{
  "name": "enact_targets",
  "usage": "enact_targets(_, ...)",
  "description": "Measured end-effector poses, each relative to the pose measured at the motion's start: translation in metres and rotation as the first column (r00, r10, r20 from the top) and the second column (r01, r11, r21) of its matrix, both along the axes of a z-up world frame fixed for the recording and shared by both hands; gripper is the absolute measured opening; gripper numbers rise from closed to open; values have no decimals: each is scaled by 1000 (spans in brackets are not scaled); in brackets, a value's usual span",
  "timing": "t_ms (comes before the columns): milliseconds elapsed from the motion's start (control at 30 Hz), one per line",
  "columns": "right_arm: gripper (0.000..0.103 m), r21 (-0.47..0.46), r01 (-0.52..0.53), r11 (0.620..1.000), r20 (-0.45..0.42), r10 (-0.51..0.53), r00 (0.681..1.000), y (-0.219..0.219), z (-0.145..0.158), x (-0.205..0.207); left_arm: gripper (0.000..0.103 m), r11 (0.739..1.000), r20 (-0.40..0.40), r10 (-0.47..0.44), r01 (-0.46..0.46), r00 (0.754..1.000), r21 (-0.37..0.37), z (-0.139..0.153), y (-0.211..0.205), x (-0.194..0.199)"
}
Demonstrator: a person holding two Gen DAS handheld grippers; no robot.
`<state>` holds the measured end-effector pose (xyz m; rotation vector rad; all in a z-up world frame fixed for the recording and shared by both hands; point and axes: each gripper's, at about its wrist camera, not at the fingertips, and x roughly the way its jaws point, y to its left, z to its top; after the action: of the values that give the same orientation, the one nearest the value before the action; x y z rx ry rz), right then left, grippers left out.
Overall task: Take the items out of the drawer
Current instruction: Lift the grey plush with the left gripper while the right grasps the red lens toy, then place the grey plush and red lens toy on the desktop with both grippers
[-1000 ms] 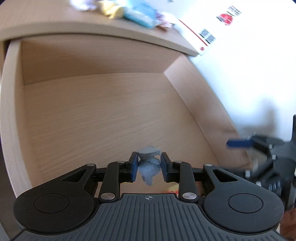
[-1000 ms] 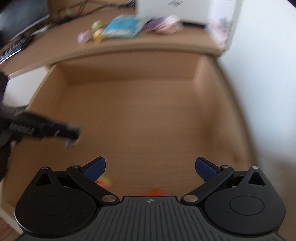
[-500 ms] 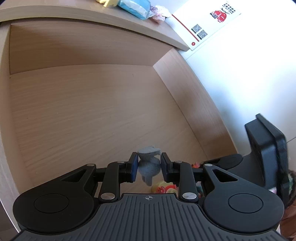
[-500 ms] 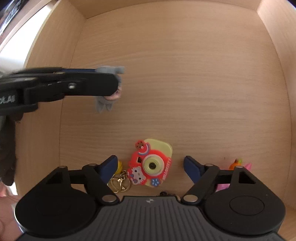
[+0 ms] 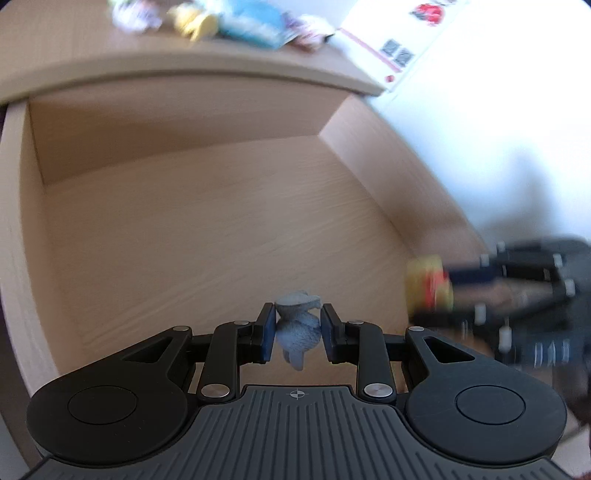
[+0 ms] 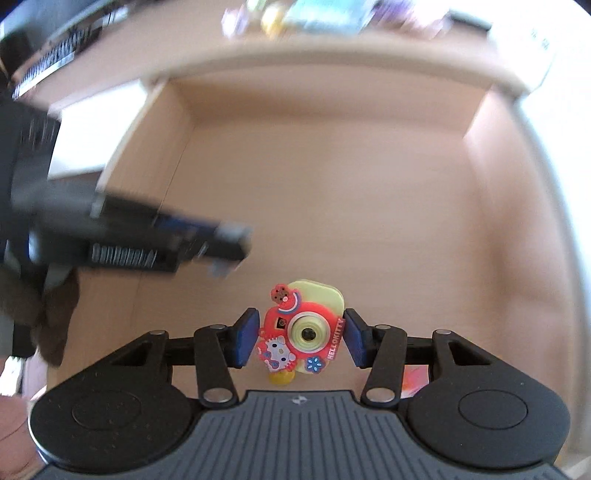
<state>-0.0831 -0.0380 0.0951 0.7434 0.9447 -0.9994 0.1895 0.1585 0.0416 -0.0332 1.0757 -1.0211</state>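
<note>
My left gripper (image 5: 297,334) is shut on a small grey plush toy (image 5: 295,306), held above the floor of the open wooden drawer (image 5: 184,221). In the right wrist view my right gripper (image 6: 300,338) has a red and yellow toy camera (image 6: 306,325) between its blue pads; the jaws are closing and the pads press on its sides. The camera hangs over the drawer's front part (image 6: 369,221). The left wrist view shows the right gripper (image 5: 443,291) blurred at the right with the camera. The left gripper (image 6: 221,247) appears blurred at the left of the right wrist view.
Several small toys and a blue packet (image 5: 236,22) lie on the desk top behind the drawer, next to a white box (image 5: 399,48). A yellow item (image 6: 281,377) and a pink-orange one (image 6: 415,380) lie at the drawer's front. A keyboard (image 6: 55,55) sits far left.
The right gripper dropped over the toy camera, closed its wide jaws on it and lifted it off the drawer floor. The left gripper, still holding the grey toy, rose and tilted towards the desk top.
</note>
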Motion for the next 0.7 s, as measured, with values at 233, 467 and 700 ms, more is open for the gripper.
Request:
enact_targets(233,49,-200,94,975,144,-65,987,5,33,-33,29,976,401,202,-217,893,-8,110,24,43)
enact_targets(467,49,-254,85,963,247,-21,969,-15,36,-38,30,909,336,407,-414,849,-56,118,29,157)
enact_targets(700,49,-268,122,956,238,-57,970,-11,34,-52,30,885,268,448,-466,853,5,61,19,188)
